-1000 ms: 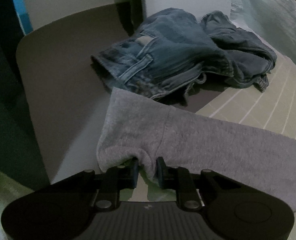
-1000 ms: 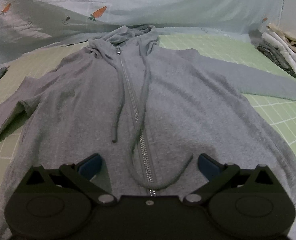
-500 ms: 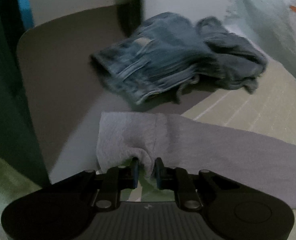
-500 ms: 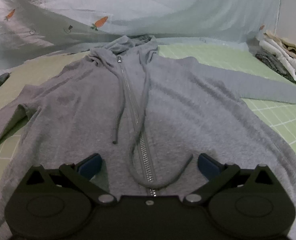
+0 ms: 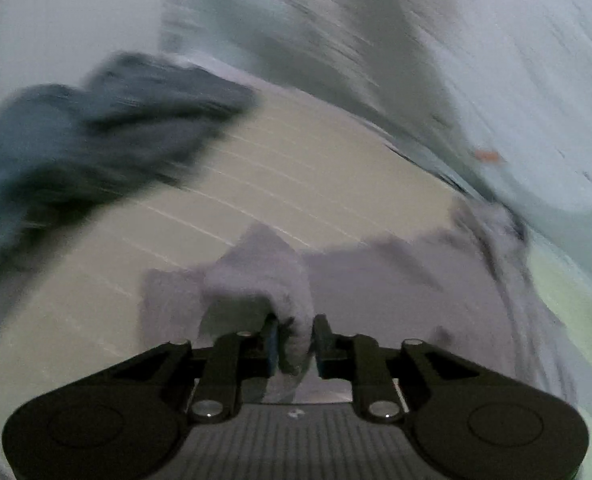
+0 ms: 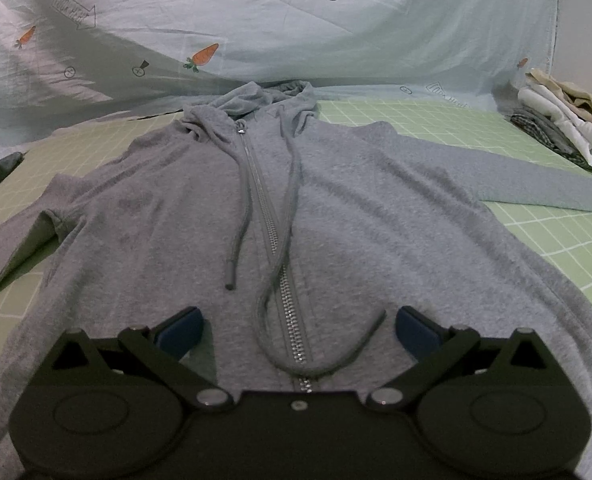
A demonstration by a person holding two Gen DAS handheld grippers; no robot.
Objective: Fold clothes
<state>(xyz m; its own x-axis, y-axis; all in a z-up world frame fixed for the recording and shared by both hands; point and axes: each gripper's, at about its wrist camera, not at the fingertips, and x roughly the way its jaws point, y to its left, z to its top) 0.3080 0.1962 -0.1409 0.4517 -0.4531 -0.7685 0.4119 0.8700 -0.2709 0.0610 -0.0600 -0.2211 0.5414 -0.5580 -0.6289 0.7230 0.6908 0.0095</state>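
Observation:
A grey zip hoodie (image 6: 376, 208) lies face up on the green gridded mat (image 6: 556, 240), hood toward the far sheet, right sleeve (image 6: 536, 184) stretched out flat. My right gripper (image 6: 298, 326) hangs open low over the hoodie's front, the zipper (image 6: 283, 300) and a drawstring loop between its blue pads. In the blurred left wrist view my left gripper (image 5: 296, 340) is shut on the cuff of the left sleeve (image 5: 263, 280), lifted and bunched over the hoodie body (image 5: 396, 300).
Crumpled jeans (image 5: 95, 128) lie at the left of the mat (image 5: 275, 176). A pile of folded light clothes (image 6: 564, 124) sits at the far right. A pale blue carrot-print sheet (image 6: 296, 20) rises behind the hoodie.
My left gripper has swung quickly rightward with the sleeve cuff, from beside the jeans toward the hoodie body. The right gripper has barely moved and stays open.

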